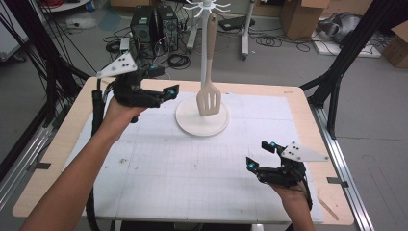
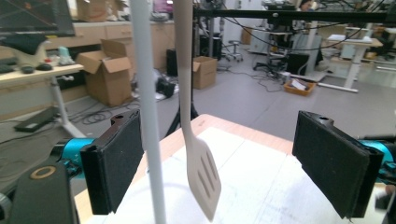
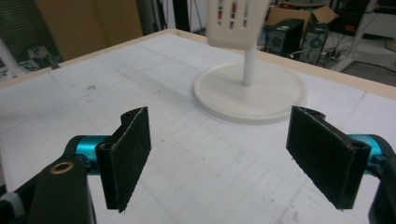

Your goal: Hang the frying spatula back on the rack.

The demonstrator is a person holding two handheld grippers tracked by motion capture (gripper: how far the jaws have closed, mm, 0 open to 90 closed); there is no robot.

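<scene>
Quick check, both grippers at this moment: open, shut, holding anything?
Left gripper: open, empty, raised beside the spatula hanging on the stand.
Right gripper: open, empty, low over the table.

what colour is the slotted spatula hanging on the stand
Beige, like pale cream. The spatula shows best in the left gripper view.

Beige slotted spatula (image 1: 210,91) hangs blade-down from white hook stand (image 1: 202,118), blade just above round base.
</scene>
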